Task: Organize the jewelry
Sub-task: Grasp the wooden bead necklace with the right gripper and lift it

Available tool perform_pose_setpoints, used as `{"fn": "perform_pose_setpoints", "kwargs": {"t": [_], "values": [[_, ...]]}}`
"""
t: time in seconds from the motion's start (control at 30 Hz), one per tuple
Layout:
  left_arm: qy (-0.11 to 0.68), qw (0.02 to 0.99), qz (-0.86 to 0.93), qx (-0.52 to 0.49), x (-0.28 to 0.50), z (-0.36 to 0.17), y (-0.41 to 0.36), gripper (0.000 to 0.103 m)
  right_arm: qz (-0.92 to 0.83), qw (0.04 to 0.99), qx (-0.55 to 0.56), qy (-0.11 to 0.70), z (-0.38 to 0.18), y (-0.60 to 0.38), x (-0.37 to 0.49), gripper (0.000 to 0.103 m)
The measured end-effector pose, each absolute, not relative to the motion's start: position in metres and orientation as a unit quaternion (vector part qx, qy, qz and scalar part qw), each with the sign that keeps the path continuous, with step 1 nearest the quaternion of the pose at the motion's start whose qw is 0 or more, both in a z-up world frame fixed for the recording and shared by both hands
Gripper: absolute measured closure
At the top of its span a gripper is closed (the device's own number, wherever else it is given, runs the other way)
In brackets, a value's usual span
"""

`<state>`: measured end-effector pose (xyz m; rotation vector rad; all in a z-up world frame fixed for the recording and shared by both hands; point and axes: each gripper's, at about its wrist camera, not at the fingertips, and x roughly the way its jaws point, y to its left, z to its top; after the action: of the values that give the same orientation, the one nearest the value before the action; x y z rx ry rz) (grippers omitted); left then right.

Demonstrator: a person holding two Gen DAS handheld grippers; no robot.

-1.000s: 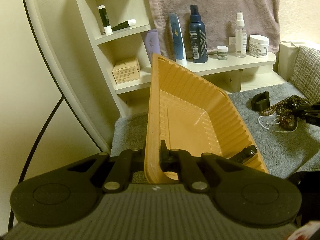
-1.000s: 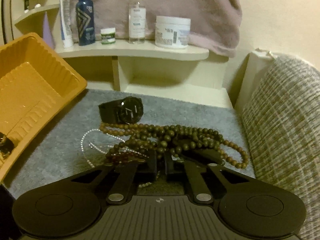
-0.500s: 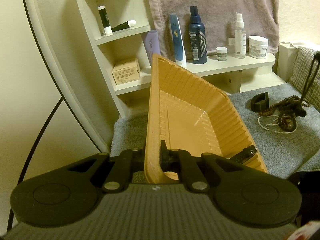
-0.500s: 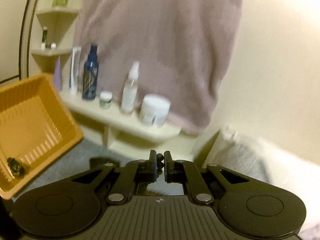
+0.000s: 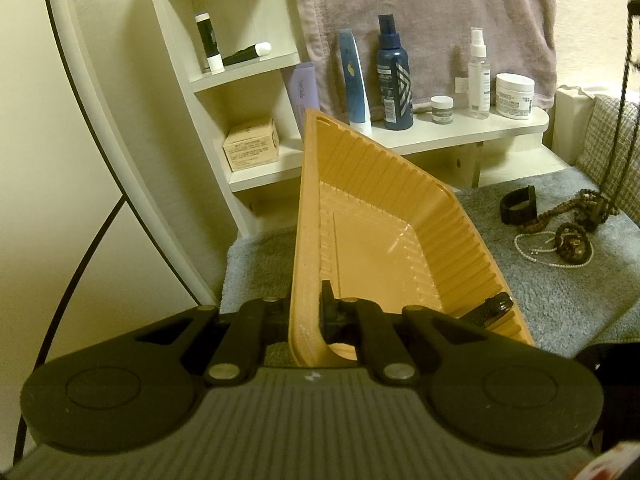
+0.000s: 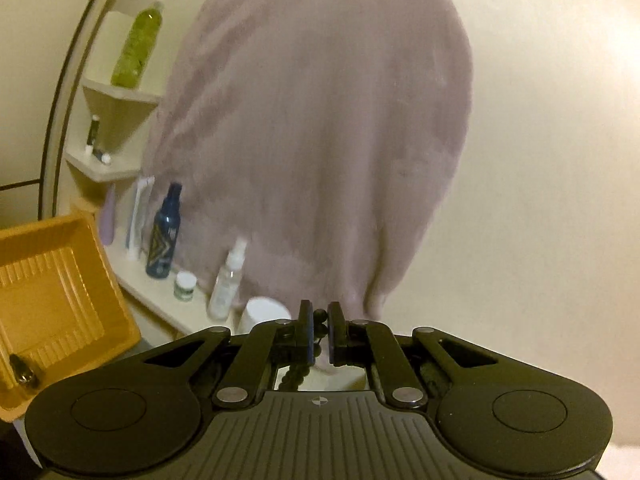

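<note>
Bead necklace [image 6: 318, 322]: dark wooden beads, pinched between the clenched fingers of the right gripper [image 6: 319, 332], one strand hanging taut [image 5: 618, 128] down to the heap on the grey mat [image 5: 560, 300].
Heap: more brown beads [image 5: 576, 216], a white pearl string [image 5: 536, 250], a black watch [image 5: 518, 204] just beside them.
Orange tray [image 5: 384, 240]: tilted up, its near wall clamped by the left gripper [image 5: 306, 316]; one small dark item [image 5: 490, 312] in its lower corner.
Behind: shelf [image 5: 460, 128] with bottles and jars, a towel [image 5: 420, 20] on the wall.
</note>
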<state>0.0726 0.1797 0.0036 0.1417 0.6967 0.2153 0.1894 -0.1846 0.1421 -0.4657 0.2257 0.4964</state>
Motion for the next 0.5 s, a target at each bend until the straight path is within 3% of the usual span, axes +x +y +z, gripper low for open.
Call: {"fn": "perform_pose_setpoints", "kwargs": {"t": [0.5], "values": [[0.339, 0.932, 0.104, 0.070, 0.072, 0.004, 0.179, 0.096, 0.262, 0.928, -0.264, 0.032, 0.204, -0.165, 0.172, 0.096]]}}
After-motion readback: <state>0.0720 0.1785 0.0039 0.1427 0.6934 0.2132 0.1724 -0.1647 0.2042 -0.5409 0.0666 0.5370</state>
